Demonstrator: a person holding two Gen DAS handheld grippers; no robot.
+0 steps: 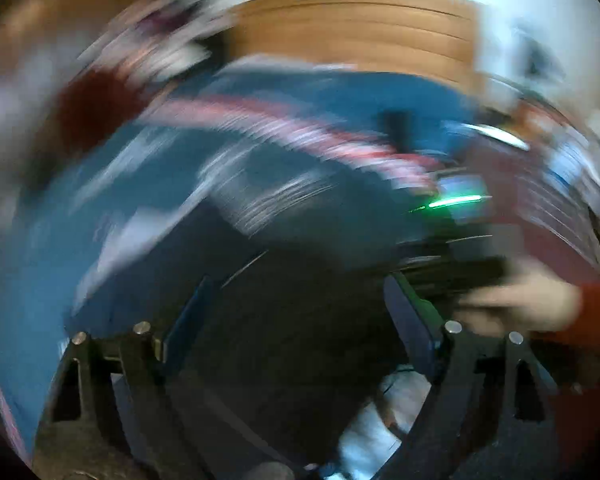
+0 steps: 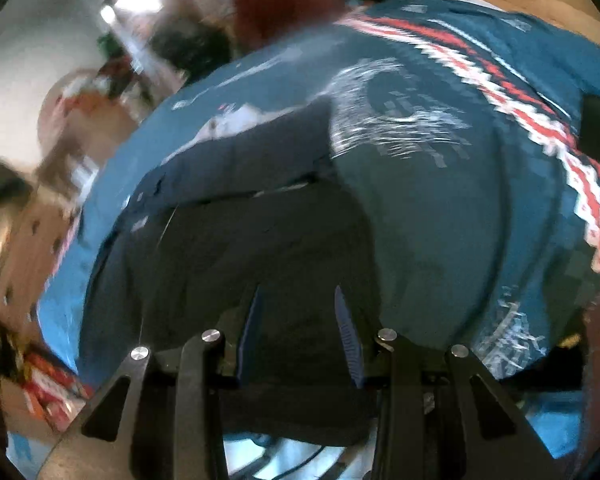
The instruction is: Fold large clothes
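A dark navy garment (image 2: 236,264) lies spread on a blue patterned blanket (image 2: 440,216), and it serves as the landmark for everything else here. The blanket carries a red-and-white zigzag band (image 2: 516,100) that runs past the garment's far right side, with a pale printed motif (image 2: 396,120) just beyond the garment's far edge.

The right gripper (image 2: 296,332) sits low over the near part of the garment. Its two blue fingers (image 2: 346,336) stand apart with dark cloth showing between and under them; whether they pinch a fold cannot be told.

The left wrist view is heavily smeared by motion. The left gripper (image 1: 296,320) has its jaws spread wide over the same dark garment (image 1: 292,320), with nothing visibly caught between the blue pads (image 1: 410,320). Just right of that gripper, at the garment's edge, a hand (image 1: 528,300) with a red sleeve (image 1: 596,312) grips a black handle, and a green light streak (image 1: 454,201) glows a little beyond it.

A dark red blurred shape (image 2: 284,0) sits beyond the garment, off the blanket's far edge, and cardboard boxes (image 2: 28,248) stand to the garment's left.
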